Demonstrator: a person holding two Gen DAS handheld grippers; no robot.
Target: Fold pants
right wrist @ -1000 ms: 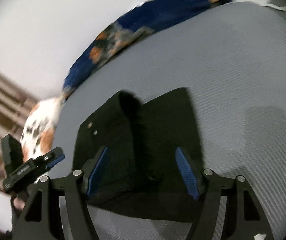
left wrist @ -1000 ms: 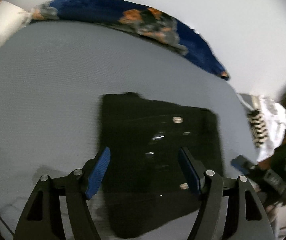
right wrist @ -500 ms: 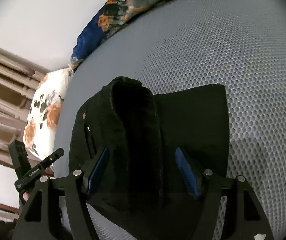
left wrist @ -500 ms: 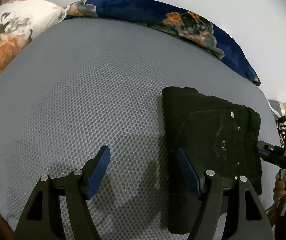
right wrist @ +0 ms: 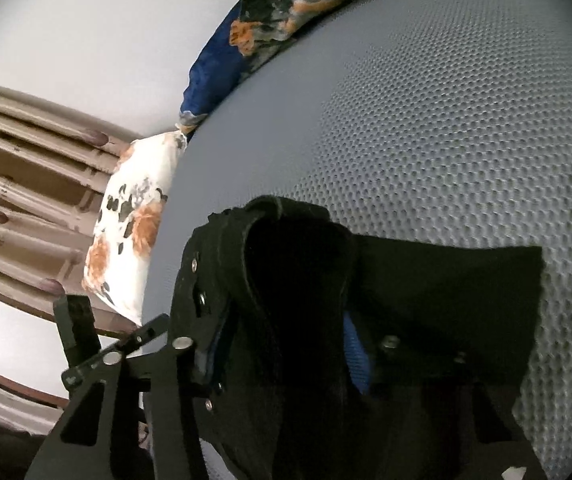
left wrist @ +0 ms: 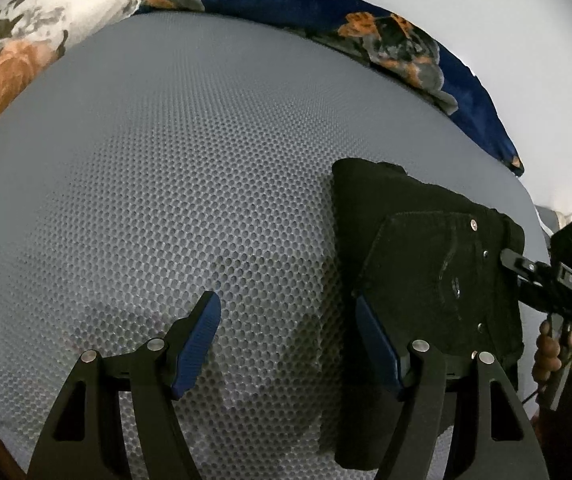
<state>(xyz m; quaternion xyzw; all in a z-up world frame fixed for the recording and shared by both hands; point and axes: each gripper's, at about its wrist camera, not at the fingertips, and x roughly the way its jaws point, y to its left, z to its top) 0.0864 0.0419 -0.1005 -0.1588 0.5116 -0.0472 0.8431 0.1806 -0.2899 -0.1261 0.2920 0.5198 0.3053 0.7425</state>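
The black pants (left wrist: 438,264) lie folded in a thick stack on the grey mesh mattress (left wrist: 165,160), metal rivets showing. My left gripper (left wrist: 286,304) is open over bare mattress, its right finger at the stack's left edge, nothing between the pads. In the right wrist view a raised fold of the pants (right wrist: 298,280) fills the space between the jaws of my right gripper (right wrist: 281,344). Those jaws are closing and their blue pads (right wrist: 356,356) press into the cloth, which hides most of them. The right gripper (left wrist: 558,280) also shows at the stack's right edge, held by a hand (left wrist: 558,352).
A blue floral blanket (left wrist: 406,40) runs along the mattress's far edge by the white wall. A white floral pillow (right wrist: 129,232) sits at a corner beside a brown slatted headboard (right wrist: 25,200). Grey mattress (right wrist: 446,100) stretches beyond the pants.
The left gripper shifted left off the pants, so they now sit at its right. The right gripper came forward and down, and its jaws narrowed around the raised fold.
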